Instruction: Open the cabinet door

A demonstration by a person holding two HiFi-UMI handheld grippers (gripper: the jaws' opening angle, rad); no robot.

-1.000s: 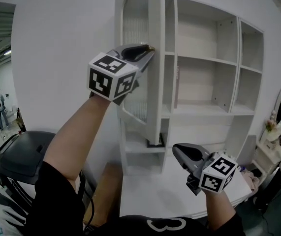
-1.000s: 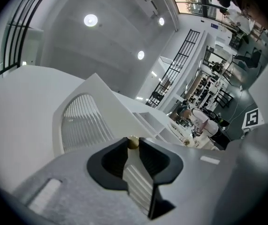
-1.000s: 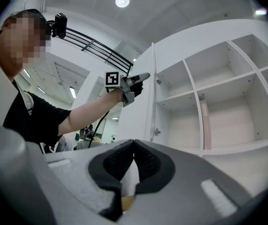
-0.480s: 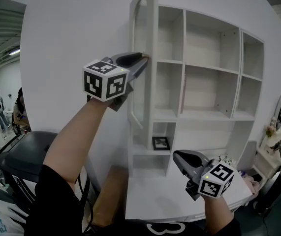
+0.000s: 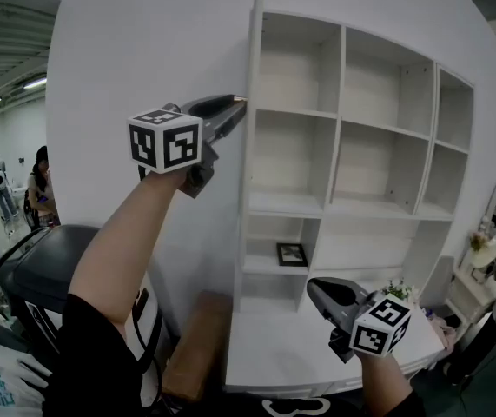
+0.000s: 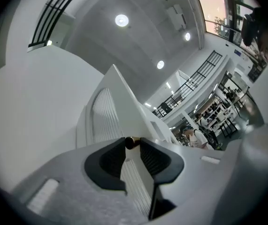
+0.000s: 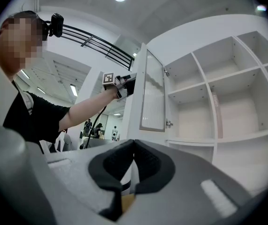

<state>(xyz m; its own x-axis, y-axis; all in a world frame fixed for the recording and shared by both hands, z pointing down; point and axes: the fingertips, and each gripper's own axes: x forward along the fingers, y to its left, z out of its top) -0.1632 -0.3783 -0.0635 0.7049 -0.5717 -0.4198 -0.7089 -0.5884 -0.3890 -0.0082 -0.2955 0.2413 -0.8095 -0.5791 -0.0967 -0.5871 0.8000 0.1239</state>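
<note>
The white cabinet (image 5: 343, 207) has open shelves, and its ribbed-panel door (image 5: 252, 146) stands swung out, edge-on in the head view. My left gripper (image 5: 241, 102) is raised at the door's edge. In the left gripper view its pads (image 6: 150, 156) close on the small brass knob (image 6: 133, 142) of the door (image 6: 108, 121). My right gripper (image 5: 313, 287) hangs low over the white table (image 5: 274, 354), jaws shut with nothing between them. The right gripper view shows the door (image 7: 152, 95) open, with the left gripper (image 7: 128, 84) at its edge.
A small framed picture (image 5: 292, 254) stands on a low shelf. A black chair (image 5: 30, 276) and a wooden box (image 5: 191, 346) are at the left below my arm. People (image 5: 39, 194) stand far left. A mirror table (image 5: 491, 233) is at the right.
The door has swung farther out to the left and now stands edge-on. My left gripper moved left with the knob. The right gripper sank a little.
</note>
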